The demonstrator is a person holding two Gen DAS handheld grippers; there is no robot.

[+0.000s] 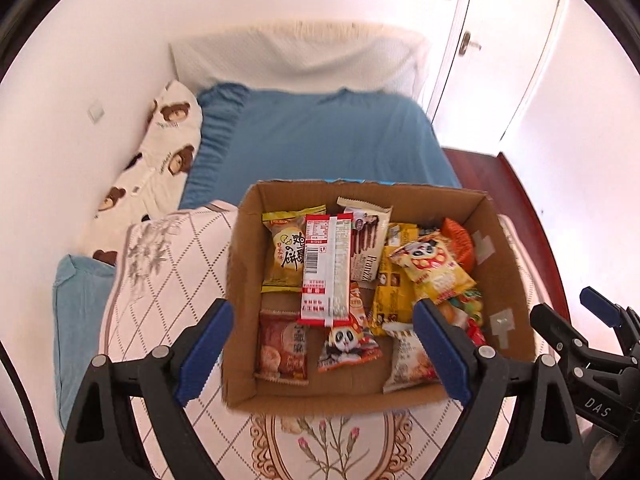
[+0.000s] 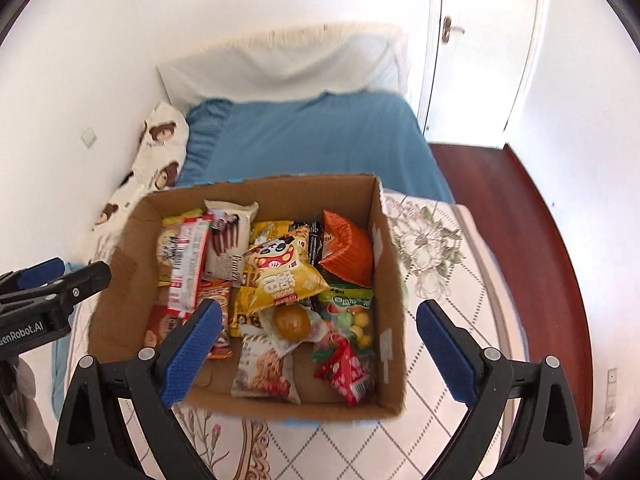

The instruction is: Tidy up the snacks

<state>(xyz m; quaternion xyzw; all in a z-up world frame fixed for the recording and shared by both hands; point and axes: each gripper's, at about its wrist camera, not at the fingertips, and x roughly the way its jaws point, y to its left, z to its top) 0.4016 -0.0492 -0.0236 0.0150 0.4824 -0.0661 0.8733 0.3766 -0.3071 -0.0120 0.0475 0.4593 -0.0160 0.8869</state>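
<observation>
Overhead, both hand-held grippers, left (image 1: pixel 322 350) and right (image 2: pixel 320 354), hang spread, empty, above the cardboard box (image 1: pixel 514 280).

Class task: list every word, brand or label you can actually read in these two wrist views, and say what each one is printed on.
"DAS": on the right gripper, seen in the left wrist view.
"GenRobot.AI", first letter cut off by the edge: on the left gripper, seen in the right wrist view.
"Hawaii", roughly, tilted and blurred: on the white chocolate-stick packet.
Chinese characters on the yellow cake packet, panda snack bag and red-and-white packet: too small or blurred to read reliably.
</observation>
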